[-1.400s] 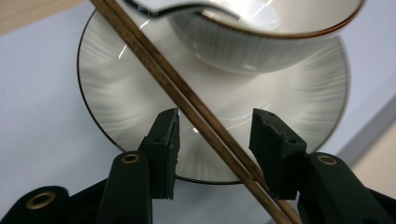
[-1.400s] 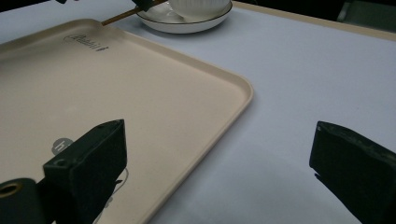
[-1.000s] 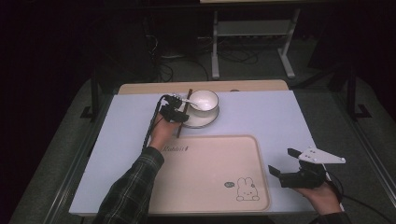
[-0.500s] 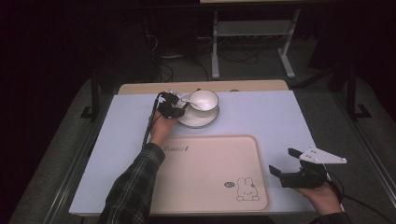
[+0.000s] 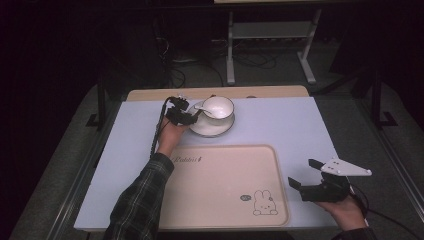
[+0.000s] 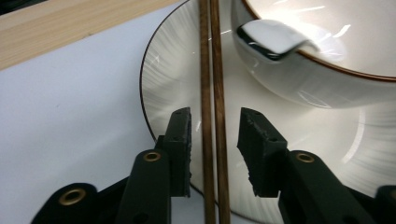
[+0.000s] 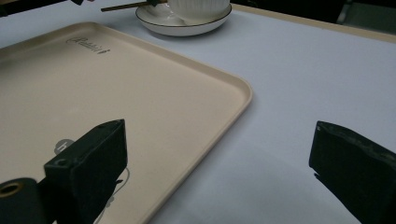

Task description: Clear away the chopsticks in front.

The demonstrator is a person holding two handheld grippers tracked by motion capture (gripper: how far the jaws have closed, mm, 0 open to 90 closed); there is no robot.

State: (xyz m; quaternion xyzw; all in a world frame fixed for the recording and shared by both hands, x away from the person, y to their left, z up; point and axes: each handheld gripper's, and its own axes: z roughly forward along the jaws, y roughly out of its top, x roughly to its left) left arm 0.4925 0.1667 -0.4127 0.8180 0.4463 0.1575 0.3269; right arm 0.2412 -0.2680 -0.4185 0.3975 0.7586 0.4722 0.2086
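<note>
A white bowl (image 5: 218, 107) with a white spoon (image 5: 202, 108) in it stands on a white saucer (image 5: 212, 130) at the table's far middle. Two brown chopsticks (image 6: 212, 70) lie side by side over the saucer's (image 6: 173, 70) left part, next to the bowl (image 6: 327, 79) and spoon (image 6: 273, 39). My left gripper (image 5: 192, 116) (image 6: 215, 116) is open and straddles the chopsticks, with a small gap on each side. My right gripper (image 5: 302, 172) (image 7: 219, 128) is open wide and empty, low over the table just right of the beige tray (image 5: 220, 175).
The beige tray (image 7: 116, 79), printed with a rabbit, lies empty at the near middle. A wooden strip (image 5: 260, 92) borders the table's far edge. Metal stand legs (image 5: 270, 45) and cables sit on the floor beyond.
The left hand has shifted slightly to the far left and turned at the saucer's left rim. The right gripper has stayed in place.
</note>
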